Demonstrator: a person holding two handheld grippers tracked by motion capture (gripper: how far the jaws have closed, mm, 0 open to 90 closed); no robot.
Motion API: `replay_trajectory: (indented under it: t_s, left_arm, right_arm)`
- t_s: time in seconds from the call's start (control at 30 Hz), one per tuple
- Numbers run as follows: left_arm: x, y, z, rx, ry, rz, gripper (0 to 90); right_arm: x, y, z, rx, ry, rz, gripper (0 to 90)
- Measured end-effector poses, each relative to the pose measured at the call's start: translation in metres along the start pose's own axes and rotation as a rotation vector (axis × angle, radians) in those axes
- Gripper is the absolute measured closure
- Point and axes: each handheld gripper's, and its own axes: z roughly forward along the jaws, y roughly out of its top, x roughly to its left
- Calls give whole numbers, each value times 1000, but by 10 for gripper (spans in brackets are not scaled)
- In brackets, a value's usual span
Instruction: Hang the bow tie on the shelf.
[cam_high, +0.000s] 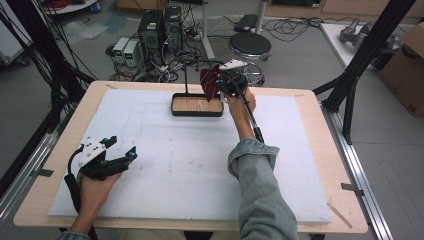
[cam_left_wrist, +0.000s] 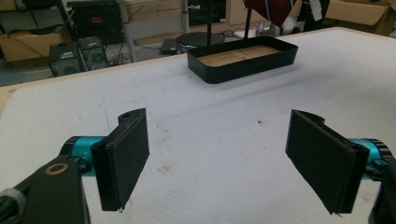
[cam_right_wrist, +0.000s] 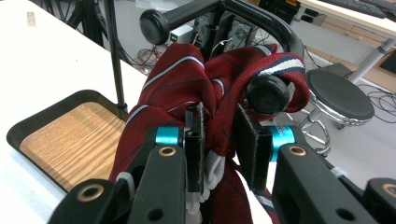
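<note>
High view: right gripper (cam_high: 226, 79) raised at far table edge, clamped on red striped tie (cam_high: 209, 83) beside black stand (cam_high: 192, 64) over wood-floored tray (cam_high: 197, 105). Left gripper (cam_high: 119, 150) idle near front-left, jaws spread, grasping nothing. White mat (cam_high: 165, 165) faintly scuffed; computers, stool, cables on floor beyond.

Left gripper view: jaws wide apart above mat; tray ahead.

Right gripper view: jaws pinching bunched tie (cam_right_wrist: 187, 88), draped over the stand's knobbed arm (cam_right_wrist: 268, 93). Judged: hanging under way, release outstanding.

Woven striped cloth tie (cam_right_wrist: 187, 88); wood-grain tray (cam_right_wrist: 70, 140) floor; glossy black rack (cam_right_wrist: 261, 18).
</note>
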Motion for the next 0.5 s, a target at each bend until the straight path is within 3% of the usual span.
replay_trajectory:
  t_s: [0.5]
  left_arm:
    - [0,0,-1,1,-2,0,217]
  right_arm:
    - [-3,-3,2,-4,-18,30,730]
